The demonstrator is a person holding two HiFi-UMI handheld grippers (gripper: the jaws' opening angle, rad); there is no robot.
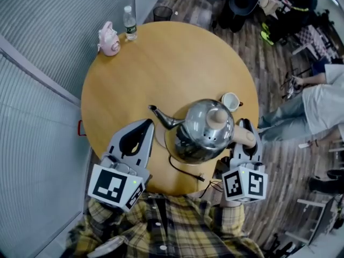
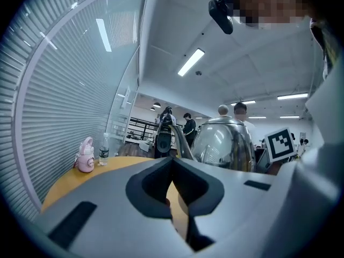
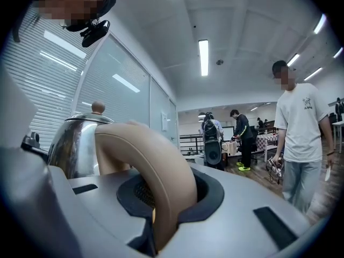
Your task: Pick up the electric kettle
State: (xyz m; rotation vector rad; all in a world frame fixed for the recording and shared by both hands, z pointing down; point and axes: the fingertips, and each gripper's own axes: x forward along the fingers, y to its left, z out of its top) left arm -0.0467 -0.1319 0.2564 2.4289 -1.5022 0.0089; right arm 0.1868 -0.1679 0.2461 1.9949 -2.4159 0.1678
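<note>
A shiny steel electric kettle [image 1: 204, 130] with a dark spout and a beige lid knob hangs above the round wooden table [image 1: 161, 69]. My right gripper [image 1: 245, 127] is shut on its curved beige handle [image 3: 156, 171], which fills the slot between the jaws in the right gripper view; the steel body [image 3: 70, 149] shows to the left there. My left gripper [image 1: 145, 125] stands just left of the spout, apart from the kettle, jaws together with nothing between them. The left gripper view shows the kettle [image 2: 223, 144] ahead to the right.
A tan round base [image 1: 160, 140] with a black cord [image 1: 185, 172] lies under the kettle's left side. A white cup [image 1: 230, 101] stands by the table's right edge. A pink bottle [image 1: 109, 39] and a water bottle [image 1: 130, 23] stand at the far edge. People [image 1: 317, 101] sit to the right.
</note>
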